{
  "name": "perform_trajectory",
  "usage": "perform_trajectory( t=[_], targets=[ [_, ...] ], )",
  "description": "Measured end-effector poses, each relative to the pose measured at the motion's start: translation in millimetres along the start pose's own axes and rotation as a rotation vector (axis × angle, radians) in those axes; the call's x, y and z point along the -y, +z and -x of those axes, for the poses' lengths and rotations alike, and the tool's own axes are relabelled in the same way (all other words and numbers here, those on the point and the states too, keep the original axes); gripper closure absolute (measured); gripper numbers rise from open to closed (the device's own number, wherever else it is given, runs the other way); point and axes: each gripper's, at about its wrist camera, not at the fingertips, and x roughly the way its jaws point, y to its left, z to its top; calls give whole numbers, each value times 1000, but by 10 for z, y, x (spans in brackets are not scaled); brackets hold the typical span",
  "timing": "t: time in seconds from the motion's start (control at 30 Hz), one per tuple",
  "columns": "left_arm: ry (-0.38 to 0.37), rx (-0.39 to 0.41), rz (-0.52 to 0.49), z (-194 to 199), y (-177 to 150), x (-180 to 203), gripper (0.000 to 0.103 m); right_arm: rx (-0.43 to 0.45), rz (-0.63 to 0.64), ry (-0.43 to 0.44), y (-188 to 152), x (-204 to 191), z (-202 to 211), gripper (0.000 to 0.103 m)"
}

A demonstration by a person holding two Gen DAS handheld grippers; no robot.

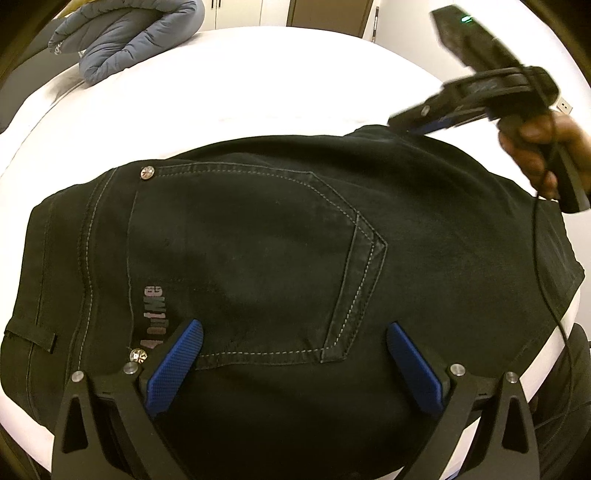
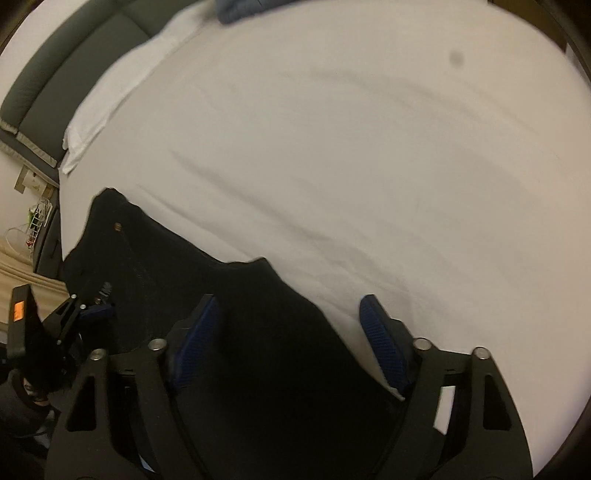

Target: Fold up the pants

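Note:
Black pants (image 1: 258, 240) lie folded on the white bed (image 1: 258, 74), back pocket up with grey stitching and rivets. My left gripper (image 1: 293, 332) is open just above the pocket's near edge, blue pads spread and empty. My right gripper (image 1: 410, 123) hovers at the pants' far right edge in the left wrist view; a hand holds it. In the right wrist view the right gripper (image 2: 291, 310) is open, its left pad over the black pants (image 2: 229, 314) and its right pad over the white sheet (image 2: 369, 147). The left gripper (image 2: 92, 306) shows at the lower left there.
A folded blue-grey quilted blanket (image 1: 125, 37) lies at the bed's far left corner. A dark grey headboard (image 2: 66, 74) runs along the bed's left side in the right wrist view. Wardrobe doors (image 1: 328, 14) stand behind the bed. A black cable (image 1: 539, 258) hangs from the right gripper.

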Motion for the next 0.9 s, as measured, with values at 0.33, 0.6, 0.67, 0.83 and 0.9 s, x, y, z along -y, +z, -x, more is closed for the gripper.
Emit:
perform_trajectory(
  t=[0.33, 0.6, 0.67, 0.83, 0.9],
  targets=[
    [-16, 14, 19, 17, 95, -61, 2, 47, 17, -158, 32, -80, -337, 101],
    [-11, 28, 46, 23, 90, -92, 1, 243, -205, -212, -34, 58, -429, 103],
    [-13, 31, 50, 27, 85, -78, 1, 309, -197, -221, -89, -115, -254, 103],
    [-17, 37, 62, 19, 73, -105, 1, 306, -102, 108, -180, -813, -249, 101],
    [-20, 37, 62, 21, 72, -115, 1, 210, -28, 157, -233, -1062, -606, 101]
  ],
)
